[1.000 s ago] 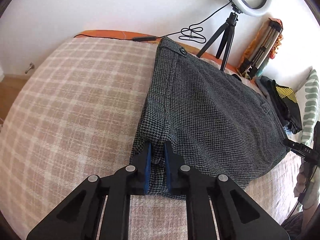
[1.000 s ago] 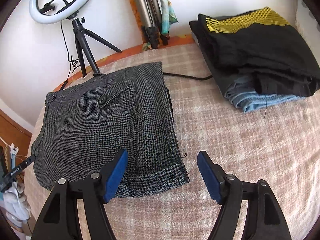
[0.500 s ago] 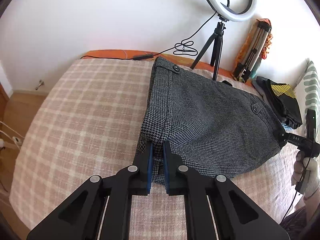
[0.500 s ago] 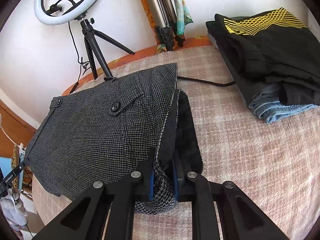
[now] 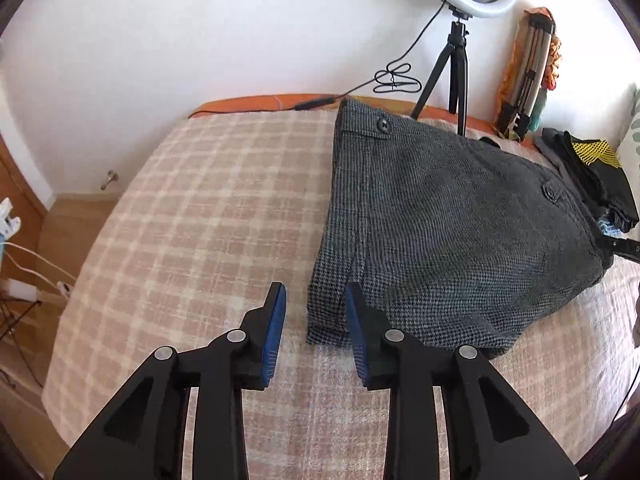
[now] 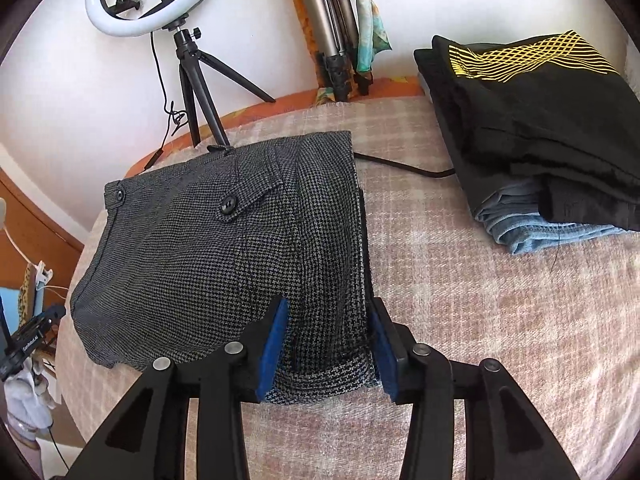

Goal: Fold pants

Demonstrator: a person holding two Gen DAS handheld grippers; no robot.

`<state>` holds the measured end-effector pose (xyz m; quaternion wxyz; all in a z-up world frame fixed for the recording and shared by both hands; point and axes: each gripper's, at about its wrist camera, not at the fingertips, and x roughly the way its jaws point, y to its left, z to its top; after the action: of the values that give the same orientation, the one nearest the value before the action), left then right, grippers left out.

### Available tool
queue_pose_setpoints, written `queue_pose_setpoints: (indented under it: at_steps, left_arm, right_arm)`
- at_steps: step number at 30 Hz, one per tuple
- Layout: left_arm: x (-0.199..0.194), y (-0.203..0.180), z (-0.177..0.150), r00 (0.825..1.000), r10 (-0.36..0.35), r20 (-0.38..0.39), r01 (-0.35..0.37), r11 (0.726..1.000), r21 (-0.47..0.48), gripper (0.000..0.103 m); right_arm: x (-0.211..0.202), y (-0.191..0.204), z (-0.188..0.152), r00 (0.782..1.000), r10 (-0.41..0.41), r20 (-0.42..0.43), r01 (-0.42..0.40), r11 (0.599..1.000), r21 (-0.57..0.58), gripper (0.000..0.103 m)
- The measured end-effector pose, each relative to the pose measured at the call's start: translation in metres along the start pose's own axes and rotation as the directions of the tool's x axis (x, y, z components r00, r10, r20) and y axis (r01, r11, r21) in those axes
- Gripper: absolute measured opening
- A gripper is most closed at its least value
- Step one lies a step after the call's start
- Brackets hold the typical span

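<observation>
The folded grey pants point(image 5: 448, 232) lie flat on the bed point(image 5: 208, 208), so both jaws are opening: the left hand-held gripper point(image 5: 312, 320) at their seven-o'clock corner, the right hand-held gripper point(image 6: 326, 340) straddling the five-o'clock corner.

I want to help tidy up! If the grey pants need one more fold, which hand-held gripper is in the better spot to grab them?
Probably the right hand-held gripper: the grey pants sit between its opening jaws. The left hand-held gripper, also opening, frames mostly blanket.
</observation>
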<state>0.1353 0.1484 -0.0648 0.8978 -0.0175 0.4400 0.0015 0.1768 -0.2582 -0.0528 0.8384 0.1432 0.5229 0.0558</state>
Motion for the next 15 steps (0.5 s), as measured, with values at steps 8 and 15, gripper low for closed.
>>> queue_pose_setpoints:
  at_steps: [8,15]
  left_arm:
    - [0.009,-0.018,0.081,0.998,-0.03,0.061,0.026,0.997,0.07,0.042]
    - [0.088,-0.053,0.126,0.997,-0.071,0.02,0.069,0.994,0.089,0.042]
  right_arm:
    - [0.009,-0.01,0.018,1.0,-0.007,0.005,0.007,0.999,0.034,0.056]
    - [0.028,-0.008,0.021,0.999,0.004,-0.033,-0.002,0.998,0.057,0.056]
